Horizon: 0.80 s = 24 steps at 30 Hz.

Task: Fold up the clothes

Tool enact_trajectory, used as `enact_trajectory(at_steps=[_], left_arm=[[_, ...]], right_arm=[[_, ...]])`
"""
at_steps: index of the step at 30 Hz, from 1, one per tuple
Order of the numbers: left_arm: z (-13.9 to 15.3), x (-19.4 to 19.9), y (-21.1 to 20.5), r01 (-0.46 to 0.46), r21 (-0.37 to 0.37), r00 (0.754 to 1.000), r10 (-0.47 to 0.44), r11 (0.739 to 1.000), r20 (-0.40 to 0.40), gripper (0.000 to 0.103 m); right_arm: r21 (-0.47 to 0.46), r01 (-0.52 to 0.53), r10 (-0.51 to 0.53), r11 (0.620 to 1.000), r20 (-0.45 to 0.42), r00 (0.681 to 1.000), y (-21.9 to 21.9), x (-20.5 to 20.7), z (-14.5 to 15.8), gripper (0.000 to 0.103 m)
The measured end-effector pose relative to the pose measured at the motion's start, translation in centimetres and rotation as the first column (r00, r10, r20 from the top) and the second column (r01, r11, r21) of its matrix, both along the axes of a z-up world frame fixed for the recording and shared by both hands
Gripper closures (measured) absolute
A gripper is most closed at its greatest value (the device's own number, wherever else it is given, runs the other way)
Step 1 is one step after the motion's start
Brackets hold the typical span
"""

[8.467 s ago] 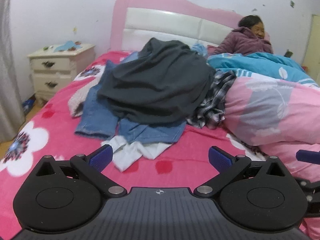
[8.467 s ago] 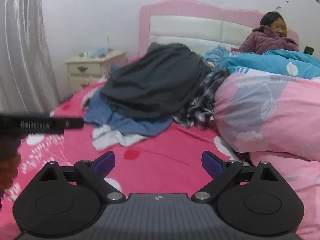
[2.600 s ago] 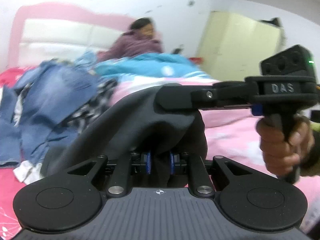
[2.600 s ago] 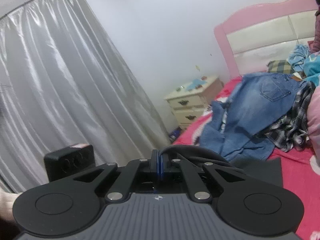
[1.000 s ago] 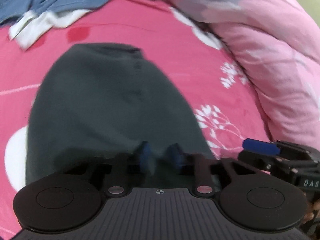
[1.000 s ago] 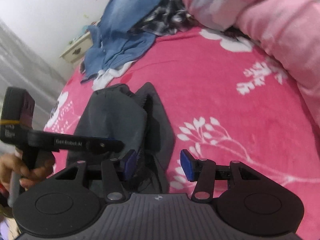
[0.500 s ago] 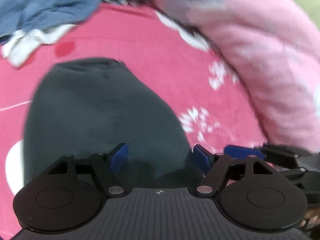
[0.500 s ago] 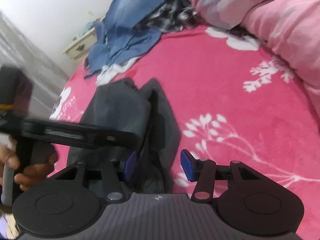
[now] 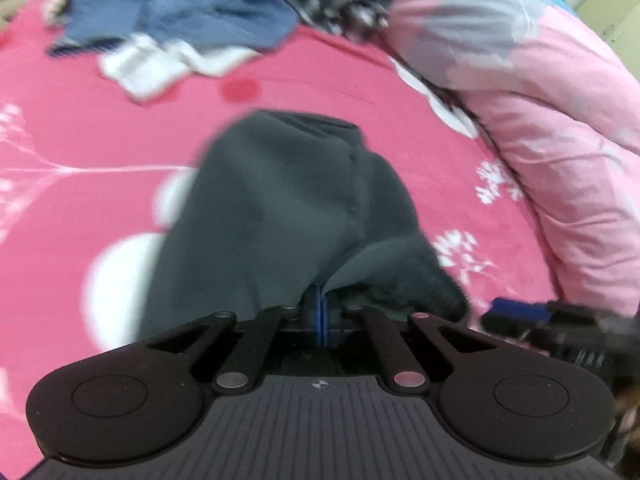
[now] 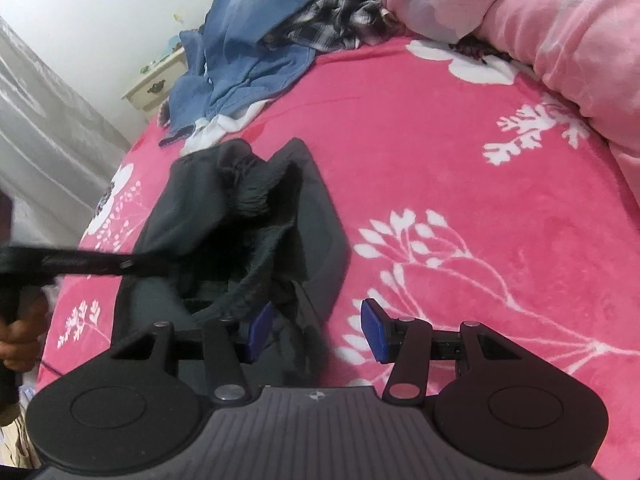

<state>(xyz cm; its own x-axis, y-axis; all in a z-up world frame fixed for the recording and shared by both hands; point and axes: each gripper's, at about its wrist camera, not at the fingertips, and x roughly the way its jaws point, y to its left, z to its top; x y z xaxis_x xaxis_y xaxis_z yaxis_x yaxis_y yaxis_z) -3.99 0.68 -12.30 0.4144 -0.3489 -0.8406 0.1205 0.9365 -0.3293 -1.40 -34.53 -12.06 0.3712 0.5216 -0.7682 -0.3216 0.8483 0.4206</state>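
Pinching a fold of the dark grey garment (image 9: 280, 200) with my left gripper (image 9: 320, 320): its fingers (image 9: 316, 312) are just closing, now fully together, cloth rising from between them. Garment is lying spread on the pink floral bed cover (image 9: 80, 140), running away from the fingers. My right gripper (image 10: 316, 330) is hovering at the garment's near right edge, fingers (image 10: 372, 330) standing half apart, gripping nothing; bunched cloth is sitting just beside the left finger, bare cover under the right one. Blue jeans (image 10: 248, 40) and pink duvet (image 10: 560, 40) are lying well beyond.
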Motion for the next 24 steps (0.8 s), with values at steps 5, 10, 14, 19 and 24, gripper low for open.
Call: enact_trajectory(at_steps=[5,10,14,19,24], left_arm=[[2.7,-2.9,6.6,-0.093,0.081,0.996,0.092,0.992,0.016,0.103],[3.9,-5.2,13.5,-0.239,0.216,0.97,0.224,0.947,0.092,0.103],[2.1,-4.6,17.7,-0.314,0.326,0.95,0.293,0.892,0.111,0.102],[-1.1,-2.9,21.0,-0.347,0.435,0.935,0.34,0.831,0.097,0.083],[-1.7,-3.0,22.7,-0.375,0.393,0.924,0.374,0.84,0.084,0.076]], right_arm=[[-0.009,-0.01,0.01,1.0,0.056,0.998,-0.1,-0.3,1.2,0.051],[-0.026,-0.018,0.02,0.999,0.065,0.998,0.3,-0.1,1.7,0.051],[-0.025,-0.016,0.018,1.0,0.076,0.997,0.6,-0.1,2.1,0.051],[-0.033,-0.001,0.004,0.999,0.082,0.997,0.5,-0.2,2.3,0.051],[-0.054,0.012,-0.007,0.998,0.074,0.997,0.1,0.0,1.7,0.051]])
